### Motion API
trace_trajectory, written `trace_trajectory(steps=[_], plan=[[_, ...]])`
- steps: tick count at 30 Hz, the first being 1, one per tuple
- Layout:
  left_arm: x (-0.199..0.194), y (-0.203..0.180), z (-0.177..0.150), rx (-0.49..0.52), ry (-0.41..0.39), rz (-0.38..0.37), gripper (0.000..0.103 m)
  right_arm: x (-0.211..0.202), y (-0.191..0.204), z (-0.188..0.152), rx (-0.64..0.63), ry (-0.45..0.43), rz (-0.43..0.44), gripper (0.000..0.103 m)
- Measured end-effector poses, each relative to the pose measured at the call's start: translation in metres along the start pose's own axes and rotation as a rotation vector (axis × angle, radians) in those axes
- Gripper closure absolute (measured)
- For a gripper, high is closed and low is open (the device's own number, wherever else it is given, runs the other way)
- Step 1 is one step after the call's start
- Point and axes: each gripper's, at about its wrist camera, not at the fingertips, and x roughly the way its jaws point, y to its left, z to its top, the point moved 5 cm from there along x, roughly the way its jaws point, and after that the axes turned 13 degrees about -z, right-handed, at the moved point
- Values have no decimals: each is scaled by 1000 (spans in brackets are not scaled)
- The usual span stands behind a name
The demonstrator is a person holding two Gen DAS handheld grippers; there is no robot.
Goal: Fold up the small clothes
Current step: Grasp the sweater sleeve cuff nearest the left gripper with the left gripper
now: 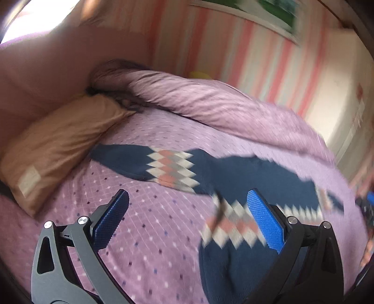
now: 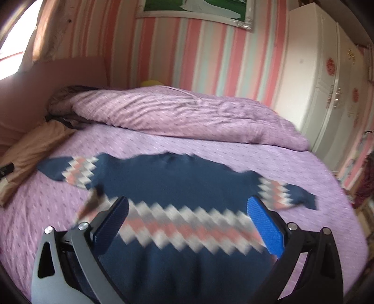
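A small blue sweater [image 2: 177, 182] lies flat on the bed [image 2: 35, 210]. Its two sleeves stick out to the sides. It has a band of white, pink and grey diamonds across the front and on each sleeve. The pictures are a bit blurry.

The right gripper [image 2: 187, 219] is over the lower part of the sweater. Its fingers [image 2: 265, 224] are spread wide and hold nothing. The diamond band shows between them.

The left gripper [image 1: 187, 219] is over the bed, by the left side of the sweater [image 1: 245, 173]. Its fingers [image 1: 112, 217] are spread wide too, and they hold nothing. One blue finger is in front of the sweater and the other is in front of the bare sheet [image 1: 145, 233]. I cannot tell if either finger touches the cloth.

The sheet is purple with little dots. A purple blanket [image 2: 187, 112] is bunched up at the far side of the bed. A tan pillow [image 1: 56, 145] lies at the left, near one sleeve. The wall [image 2: 187, 53] behind has pink and pale stripes, and a framed picture [image 2: 194, 9] hangs on it. A white wardrobe [image 2: 322, 77] stands at the right.
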Motion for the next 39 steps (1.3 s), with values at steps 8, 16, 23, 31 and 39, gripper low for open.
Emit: trace_trajectory(steps=[8,16,23,31,39], plan=[[95,104,6,-81,168,64,3,89,65,23,-35,-27,97,1],[158,192,31,-126,135,156,3,155,97,18,-115,3,75,1],[206,266,28,-265,170,116,3,178,121,5,-212,-12,66,1],[233,316,35,-400,176,103,3,185,125,1,-270,-33,43,1],[249,331,42,-409,181,164,7,191,116,-11,-285,-14,24,1]])
